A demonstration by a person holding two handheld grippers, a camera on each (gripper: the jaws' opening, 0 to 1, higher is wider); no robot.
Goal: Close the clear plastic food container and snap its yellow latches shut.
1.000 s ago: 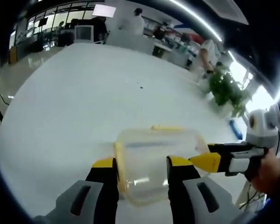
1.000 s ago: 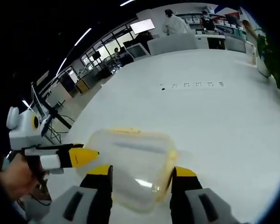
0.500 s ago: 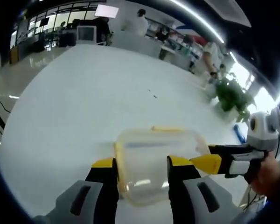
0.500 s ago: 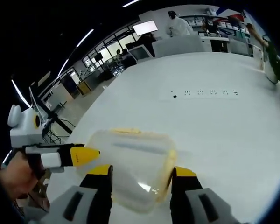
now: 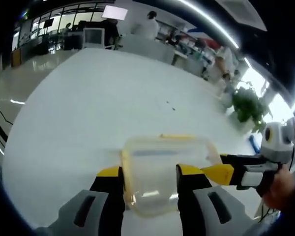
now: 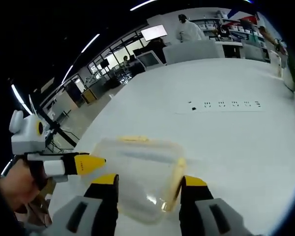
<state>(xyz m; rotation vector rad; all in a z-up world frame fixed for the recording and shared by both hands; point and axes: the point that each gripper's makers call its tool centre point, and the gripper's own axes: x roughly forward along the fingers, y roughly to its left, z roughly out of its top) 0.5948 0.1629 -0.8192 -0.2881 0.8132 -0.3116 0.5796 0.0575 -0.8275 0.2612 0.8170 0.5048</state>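
The clear plastic container [image 5: 160, 160] with yellow latches sits between the jaws of my left gripper [image 5: 150, 172], which is shut on its near end. A yellow latch [image 5: 176, 135] runs along its far edge. From the right, the right gripper [image 5: 220, 172] touches the container's side with its yellow tip. In the right gripper view the same container [image 6: 137, 167] is held by my right gripper [image 6: 150, 180], with a yellow latch [image 6: 176, 174] just inside the right jaw. The left gripper [image 6: 88, 163] reaches in from the left, a hand behind it.
A wide white table [image 5: 98, 98] lies under the container. A potted plant [image 5: 248, 105] and a blue object [image 5: 253, 142] stand near its right edge. A row of small marks [image 6: 223, 104] is on the tabletop. Desks, a monitor [image 5: 93, 35] and people are far behind.
Both views have shifted slightly over the table. The container keeps the same place between both pairs of jaws, and the jaws have not changed their spacing.
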